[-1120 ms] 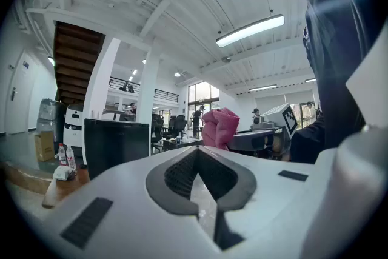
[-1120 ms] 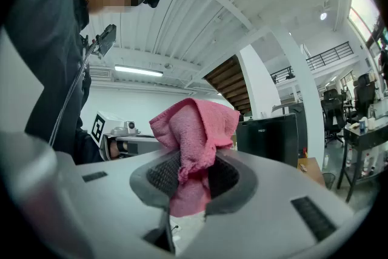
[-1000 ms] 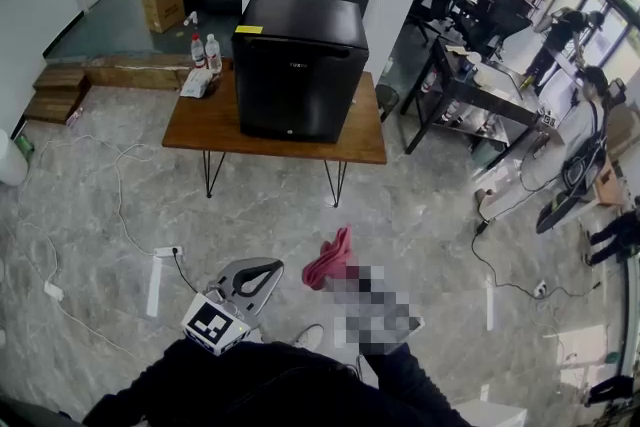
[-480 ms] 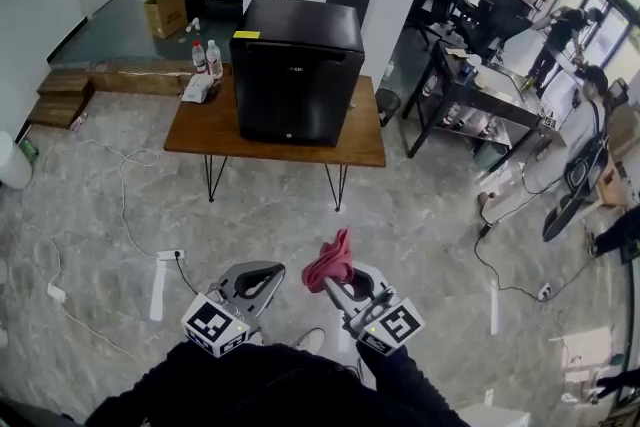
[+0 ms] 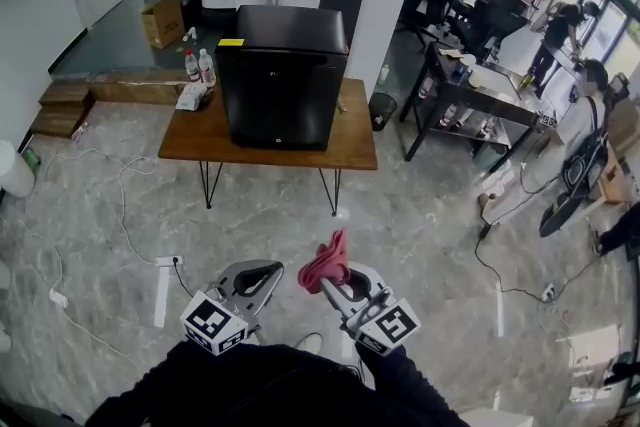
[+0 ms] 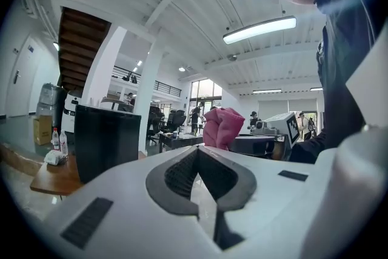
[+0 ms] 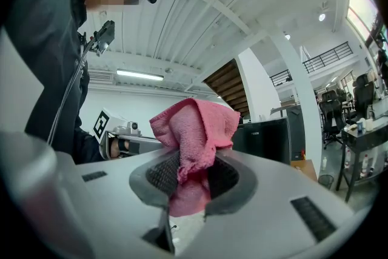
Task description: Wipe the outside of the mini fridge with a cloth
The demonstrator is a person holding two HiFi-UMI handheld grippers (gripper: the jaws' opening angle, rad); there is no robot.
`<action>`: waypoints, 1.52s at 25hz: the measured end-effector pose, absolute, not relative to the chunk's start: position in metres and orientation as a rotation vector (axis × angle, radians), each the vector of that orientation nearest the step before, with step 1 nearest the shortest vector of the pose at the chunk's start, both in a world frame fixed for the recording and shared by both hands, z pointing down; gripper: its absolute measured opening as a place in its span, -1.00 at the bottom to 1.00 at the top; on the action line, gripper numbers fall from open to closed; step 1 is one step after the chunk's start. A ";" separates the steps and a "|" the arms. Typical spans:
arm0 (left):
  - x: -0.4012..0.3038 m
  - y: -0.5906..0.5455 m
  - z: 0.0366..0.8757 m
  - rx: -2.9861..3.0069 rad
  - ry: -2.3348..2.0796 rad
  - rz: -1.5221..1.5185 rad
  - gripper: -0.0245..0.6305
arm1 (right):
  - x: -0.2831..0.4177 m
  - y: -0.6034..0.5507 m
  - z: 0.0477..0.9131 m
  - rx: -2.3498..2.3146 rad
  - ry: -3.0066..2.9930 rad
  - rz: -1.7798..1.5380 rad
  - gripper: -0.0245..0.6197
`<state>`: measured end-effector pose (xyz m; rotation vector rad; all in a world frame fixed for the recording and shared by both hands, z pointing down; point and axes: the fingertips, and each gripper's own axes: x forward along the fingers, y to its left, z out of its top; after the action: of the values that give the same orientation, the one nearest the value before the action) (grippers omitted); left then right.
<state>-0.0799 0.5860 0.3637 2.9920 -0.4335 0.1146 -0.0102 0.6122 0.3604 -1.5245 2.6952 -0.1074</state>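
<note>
Far left in the head view, at about ten o'clock from the person, two bottles (image 5: pixel 200 67) stand on the end of a wooden table (image 5: pixel 350 147). The left gripper (image 5: pixel 258 277) is held low at the seven o'clock edge of that view, over bare floor; its own view shows the left gripper (image 6: pixel 197 151) with its jaws brought together and nothing between them, so it is idle. The fridge (image 5: pixel 283 75) sits at twelve o'clock, upright on the table with its door closed, well apart from both tools across a stretch of floor. In the left gripper view the fridge (image 6: pixel 106 139) shows at nine o'clock, and in the right gripper view the fridge (image 7: pixel 270 133) shows only as a dark box at three o'clock behind the cloth. The right gripper (image 5: pixel 335 280) is at five o'clock near the person's body, clamped on a pink cloth (image 5: pixel 327 260) that bunches up above the tips. Its own view confirms it: the cloth (image 7: pixel 194 130) is pinched between the jaws of the right gripper (image 7: pixel 191 176), a fold hanging below them. So the cloth is in hand and that part looks settled, but nothing touches the fridge. By my reading the wiping itself has not begun; closing the gap and working over the top, sides and door all remain.
</note>
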 end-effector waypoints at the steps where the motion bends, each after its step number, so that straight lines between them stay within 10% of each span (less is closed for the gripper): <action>1: -0.073 0.587 0.364 3.009 -0.446 0.124 -0.91 | -0.005 0.614 0.360 -1.526 2.700 -0.100 -0.61; 15: -0.010 0.572 0.369 3.036 -0.598 0.174 -0.91 | 0.040 0.596 0.353 -1.433 2.740 -0.025 -0.60; 38: -0.135 0.192 0.369 3.079 -0.691 0.084 -0.91 | -0.077 0.231 0.379 -1.533 2.876 0.055 -0.59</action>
<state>-0.1346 0.1925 0.3692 3.0794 -0.6913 0.0840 -0.0770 0.2314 0.3795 -1.5330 2.8755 0.0547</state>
